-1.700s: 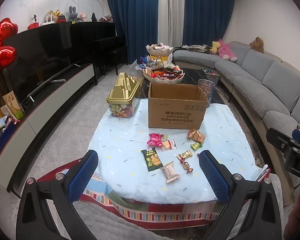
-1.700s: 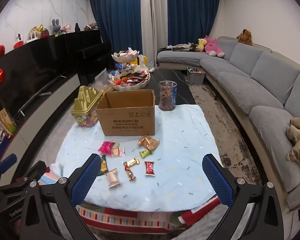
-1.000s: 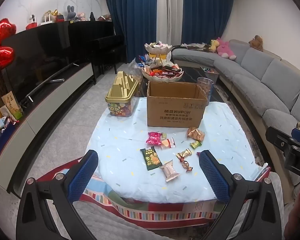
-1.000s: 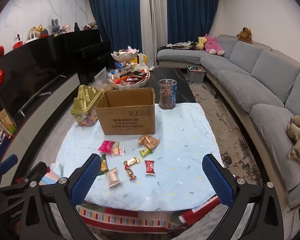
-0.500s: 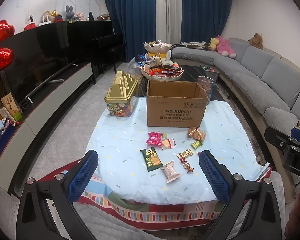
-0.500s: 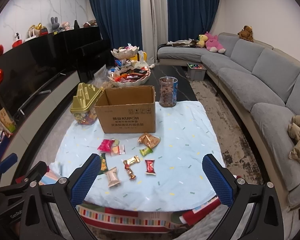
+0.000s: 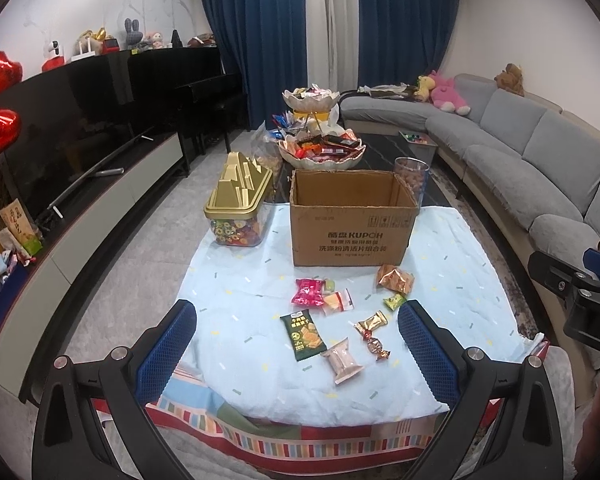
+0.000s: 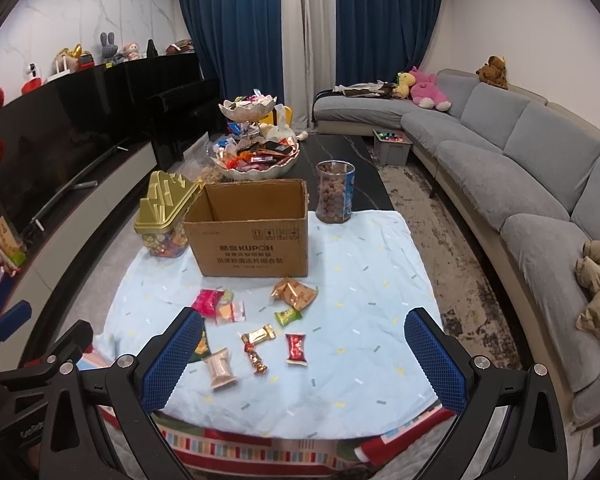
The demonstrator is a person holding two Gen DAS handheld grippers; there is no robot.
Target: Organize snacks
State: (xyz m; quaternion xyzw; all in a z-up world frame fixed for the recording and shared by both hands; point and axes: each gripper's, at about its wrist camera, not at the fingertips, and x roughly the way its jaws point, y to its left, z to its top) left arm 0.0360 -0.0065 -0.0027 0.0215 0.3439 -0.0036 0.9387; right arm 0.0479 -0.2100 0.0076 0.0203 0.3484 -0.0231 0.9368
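Observation:
An open, empty-looking cardboard box (image 7: 350, 220) (image 8: 252, 236) stands on a light blue cloth (image 7: 240, 280) (image 8: 372, 288) over a low table. Several loose snacks lie in front of it: a green packet (image 7: 302, 335), a pink packet (image 7: 309, 291) (image 8: 207, 301), a copper packet (image 7: 394, 278) (image 8: 294, 292), a red packet (image 8: 296, 349), a pale wrapped sweet (image 7: 342, 361) (image 8: 219, 368) and gold candies (image 7: 370, 321) (image 8: 259, 336). My left gripper (image 7: 298, 344) and right gripper (image 8: 300, 354) are both open and empty, held above the table's near edge.
A gold-lidded candy tub (image 7: 238, 204) (image 8: 164, 216) stands left of the box. A clear jar of nuts (image 8: 335, 192) stands behind it on the right. A tiered snack bowl (image 7: 320, 148) is farther back. A grey sofa (image 8: 520, 184) runs along the right, a TV cabinet (image 7: 100, 184) along the left.
Both grippers have drifted slightly, so the table has shifted a little in view. Nothing on the table has moved and both grippers stay open.

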